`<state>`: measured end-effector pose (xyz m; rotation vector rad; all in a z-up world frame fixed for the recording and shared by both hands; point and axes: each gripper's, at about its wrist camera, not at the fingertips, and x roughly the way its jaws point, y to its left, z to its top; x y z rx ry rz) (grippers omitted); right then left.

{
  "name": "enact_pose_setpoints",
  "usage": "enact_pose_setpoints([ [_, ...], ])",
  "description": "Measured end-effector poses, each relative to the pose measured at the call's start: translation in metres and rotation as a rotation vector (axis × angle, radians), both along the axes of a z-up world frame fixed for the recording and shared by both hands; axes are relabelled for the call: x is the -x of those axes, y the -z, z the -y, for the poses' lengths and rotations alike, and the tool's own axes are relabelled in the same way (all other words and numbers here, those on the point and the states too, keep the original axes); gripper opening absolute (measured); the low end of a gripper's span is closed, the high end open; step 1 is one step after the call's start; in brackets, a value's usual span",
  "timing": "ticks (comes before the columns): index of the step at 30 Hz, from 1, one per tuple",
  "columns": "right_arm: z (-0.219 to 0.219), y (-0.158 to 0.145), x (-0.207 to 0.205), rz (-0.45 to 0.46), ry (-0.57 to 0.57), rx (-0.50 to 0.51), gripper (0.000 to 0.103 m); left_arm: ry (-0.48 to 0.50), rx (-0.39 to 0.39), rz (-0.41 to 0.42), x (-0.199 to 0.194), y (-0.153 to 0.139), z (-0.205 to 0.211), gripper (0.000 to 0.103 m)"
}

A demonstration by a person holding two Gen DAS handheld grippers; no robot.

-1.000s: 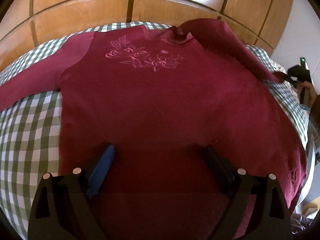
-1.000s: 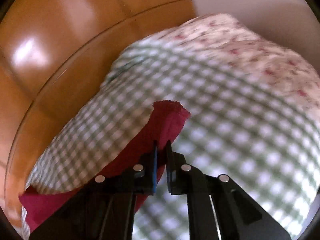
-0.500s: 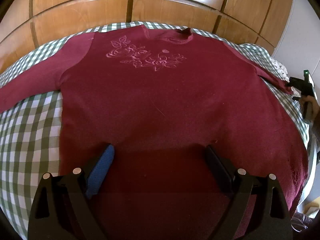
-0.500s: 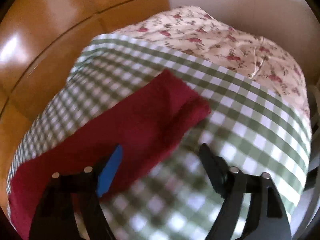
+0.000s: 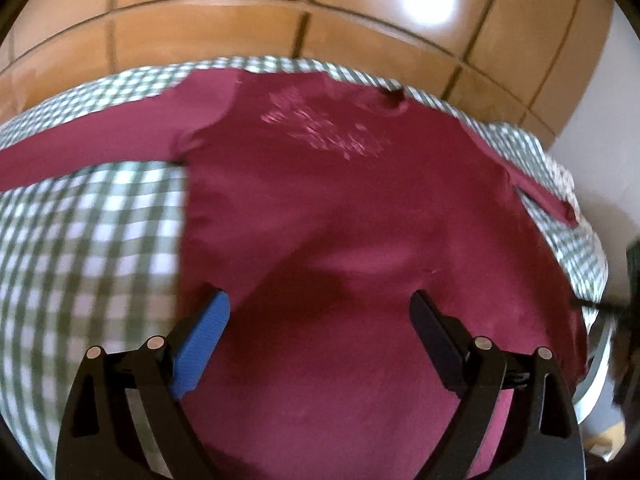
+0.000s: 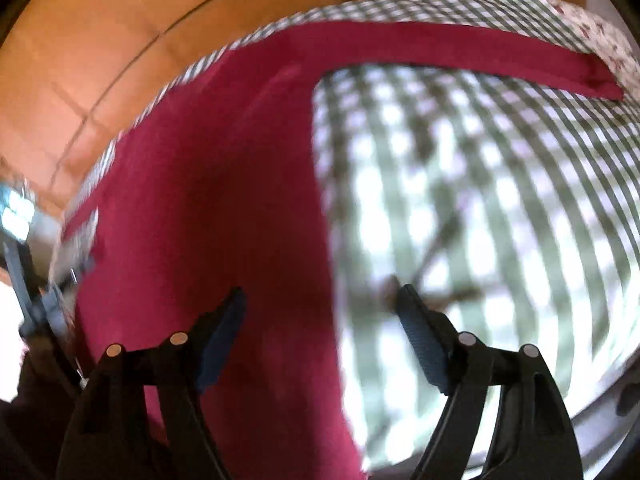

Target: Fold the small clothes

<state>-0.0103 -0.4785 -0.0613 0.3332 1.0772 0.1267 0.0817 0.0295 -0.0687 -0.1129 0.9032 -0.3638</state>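
The right gripper (image 6: 320, 320), jaws just opened and empty, has dropped the sleeve (image 6: 460, 54) flat at upper right and swung over the maroon sweater (image 6: 208, 208) hem, ready for folding

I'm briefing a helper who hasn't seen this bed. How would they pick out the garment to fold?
Look at the bed covered in a green-and-white checked cloth, in front of the wooden panelling. The maroon long-sleeved top lies flat on it, sleeves spread sideways. It is the only plain dark red piece, with pale pink floral embroidery on the chest.
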Motion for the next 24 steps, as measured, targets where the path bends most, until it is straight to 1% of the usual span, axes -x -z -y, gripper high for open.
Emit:
enact_pose_setpoints([
  [1, -0.003, 0.002, 0.006, -0.009, 0.002, 0.014, 0.064, -0.014, 0.008, -0.004, 0.004, -0.002, -0.008, 0.09],
  [3, -0.007, 0.003, 0.015, -0.024, 0.008, 0.026, 0.042, -0.025, 0.012, -0.016, 0.01, -0.003, -0.017, 0.088],
  [4, -0.007, 0.004, 0.017, -0.032, 0.002, 0.016, 0.037, -0.034, 0.002, -0.023, 0.014, -0.002, -0.023, 0.088],
  [5, -0.007, 0.003, 0.017, -0.038, -0.003, 0.014, 0.026, -0.042, -0.001, -0.033, 0.017, 0.0, -0.028, 0.088],
  [6, -0.01, 0.002, 0.018, -0.044, -0.015, 0.026, 0.012, -0.043, 0.006, -0.046, 0.018, 0.002, -0.032, 0.083],
  [7, -0.012, -0.001, 0.019, -0.042, -0.018, 0.031, 0.008, -0.044, 0.019, -0.067, 0.021, 0.005, -0.037, 0.077],
  [9, -0.011, -0.01, 0.022, -0.019, -0.015, 0.027, 0.007, -0.049, -0.003, -0.075, 0.025, 0.008, -0.041, 0.052],
  [10, -0.012, -0.02, 0.026, 0.01, -0.018, 0.011, 0.007, -0.046, -0.017, -0.075, 0.026, 0.009, -0.042, 0.042],
  [11, -0.014, -0.025, 0.029, 0.027, -0.026, 0.002, 0.007, -0.046, -0.028, -0.078, 0.027, 0.009, -0.043, 0.028],
  [12, -0.015, -0.029, 0.034, 0.044, -0.047, -0.002, 0.007, -0.05, -0.032, -0.08, 0.028, 0.01, -0.046, 0.022],
  [13, -0.015, -0.027, 0.037, 0.036, -0.054, 0.017, 0.007, -0.052, -0.028, -0.082, 0.029, 0.009, -0.049, 0.02],
  [14, -0.015, -0.019, 0.039, 0.009, -0.055, 0.046, 0.007, -0.053, -0.025, -0.086, 0.03, 0.01, -0.05, 0.02],
  [16, -0.015, 0.003, 0.04, -0.066, -0.052, 0.092, 0.007, -0.055, -0.027, -0.09, 0.031, 0.012, -0.051, 0.02],
  [18, -0.017, 0.007, 0.041, -0.068, -0.042, 0.082, 0.007, -0.051, -0.05, -0.084, 0.031, 0.01, -0.048, 0.02],
  [19, -0.015, 0.005, 0.039, -0.061, -0.029, 0.057, 0.008, -0.054, -0.057, -0.078, 0.032, 0.008, -0.048, 0.024],
  [20, -0.013, 0.004, 0.038, -0.057, -0.022, 0.049, 0.01, -0.061, -0.066, -0.069, 0.033, 0.005, -0.048, 0.032],
  [21, -0.009, 0.002, 0.037, -0.05, -0.01, 0.047, 0.016, -0.065, -0.063, -0.056, 0.033, 0.001, -0.048, 0.039],
  [22, -0.004, 0.0, 0.035, -0.046, 0.005, 0.046, 0.022, -0.072, -0.054, -0.043, 0.032, -0.003, -0.048, 0.042],
  [23, 0.004, -0.002, 0.032, -0.038, 0.033, 0.036, 0.039, -0.076, -0.048, -0.033, 0.03, -0.007, -0.048, 0.046],
  [24, 0.015, -0.005, 0.029, -0.021, 0.072, 0.018, 0.047, -0.078, -0.039, -0.017, 0.028, -0.012, -0.047, 0.047],
])
